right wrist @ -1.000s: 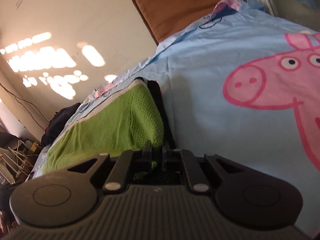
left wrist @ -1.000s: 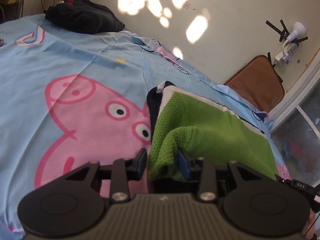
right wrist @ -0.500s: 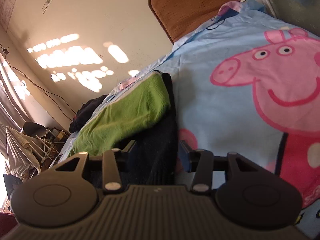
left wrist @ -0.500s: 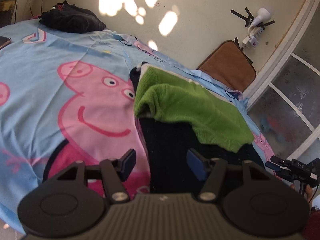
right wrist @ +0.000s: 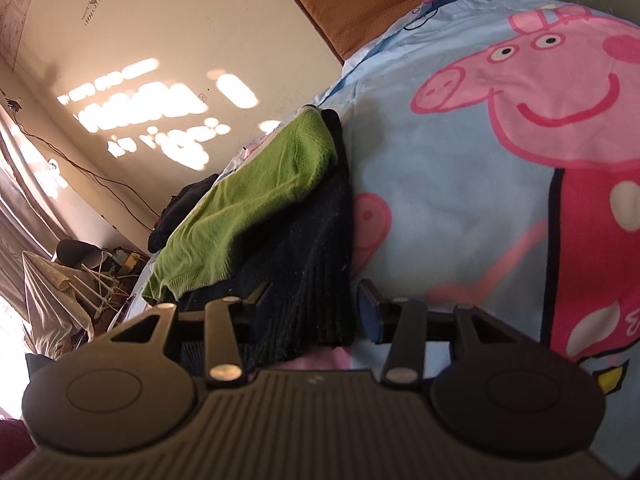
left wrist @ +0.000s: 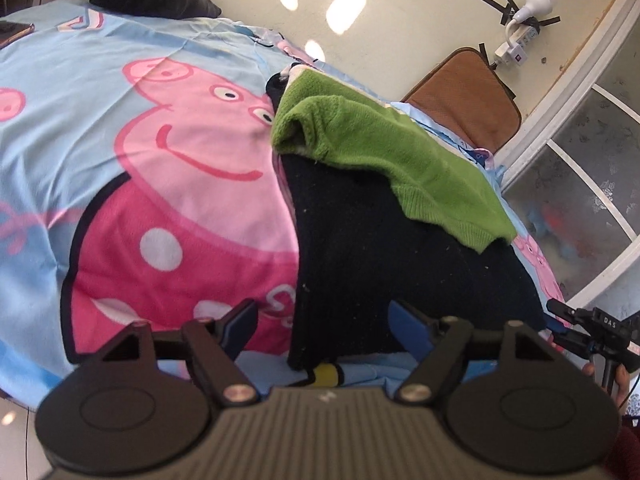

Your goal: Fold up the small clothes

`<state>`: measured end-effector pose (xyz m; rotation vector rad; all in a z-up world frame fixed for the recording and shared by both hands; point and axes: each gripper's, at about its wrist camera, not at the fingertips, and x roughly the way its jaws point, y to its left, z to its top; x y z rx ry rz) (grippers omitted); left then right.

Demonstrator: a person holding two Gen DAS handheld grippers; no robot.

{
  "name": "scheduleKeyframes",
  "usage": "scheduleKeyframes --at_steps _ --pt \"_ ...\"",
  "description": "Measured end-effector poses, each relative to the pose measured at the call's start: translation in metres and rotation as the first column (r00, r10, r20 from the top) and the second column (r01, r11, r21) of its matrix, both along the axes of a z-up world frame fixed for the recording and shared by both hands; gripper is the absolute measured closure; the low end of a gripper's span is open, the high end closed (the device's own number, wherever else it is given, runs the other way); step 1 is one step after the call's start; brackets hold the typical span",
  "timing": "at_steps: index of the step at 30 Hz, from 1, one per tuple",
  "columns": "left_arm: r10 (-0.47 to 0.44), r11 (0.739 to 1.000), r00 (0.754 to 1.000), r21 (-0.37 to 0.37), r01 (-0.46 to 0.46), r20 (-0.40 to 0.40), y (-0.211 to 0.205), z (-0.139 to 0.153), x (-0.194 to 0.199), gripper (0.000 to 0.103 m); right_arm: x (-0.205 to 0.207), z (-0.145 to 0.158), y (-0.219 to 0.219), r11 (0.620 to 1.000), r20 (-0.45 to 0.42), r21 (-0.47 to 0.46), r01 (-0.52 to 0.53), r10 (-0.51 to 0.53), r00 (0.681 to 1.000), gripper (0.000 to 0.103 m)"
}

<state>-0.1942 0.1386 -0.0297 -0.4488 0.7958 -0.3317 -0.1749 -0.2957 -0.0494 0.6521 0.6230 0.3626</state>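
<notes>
While my left tongs (left wrist: 322, 324) have just been opening, nothing is clamped. My right tongs (right wrist: 310, 306) gape astride the black sweater (left wrist: 400, 260) at the bed's (left wrist: 48, 128) near edge, freeing its folded green sleeve (left wrist: 384, 152).

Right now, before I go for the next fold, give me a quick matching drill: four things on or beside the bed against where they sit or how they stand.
Things:
1. green knit piece
2. black sweater
3. brown cushion
4. left gripper

Places or states:
A. propped against the wall
B. lying flat on the cartoon-pig bedsheet
C. draped over the dark garment
D. fingers apart, nothing held

Pairs: 1-C, 2-B, 3-A, 4-D
</notes>
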Motion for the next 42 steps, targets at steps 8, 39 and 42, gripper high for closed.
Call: scheduleKeyframes --at_steps 8,39,42 --pt "0.023 1.0 0.997 -0.019 -0.024 -0.078 -0.014 -0.017 0.014 0.029 -0.002 -0.001 0.003 1.0 0.006 0.02 -0.003 0.002 1.0 0.054" --pt "0.076 0.983 0.992 0.176 -0.057 -0.105 -0.036 -0.013 0.014 0.033 -0.007 -0.015 -0.009 0.983 -0.015 0.182 -0.002 0.005 1.0 0.061" --pt "0.075 0.983 0.992 0.173 -0.056 -0.106 -0.037 -0.014 0.014 0.036 -0.008 -0.014 -0.003 0.99 -0.021 0.14 -0.001 0.004 1.0 0.069"
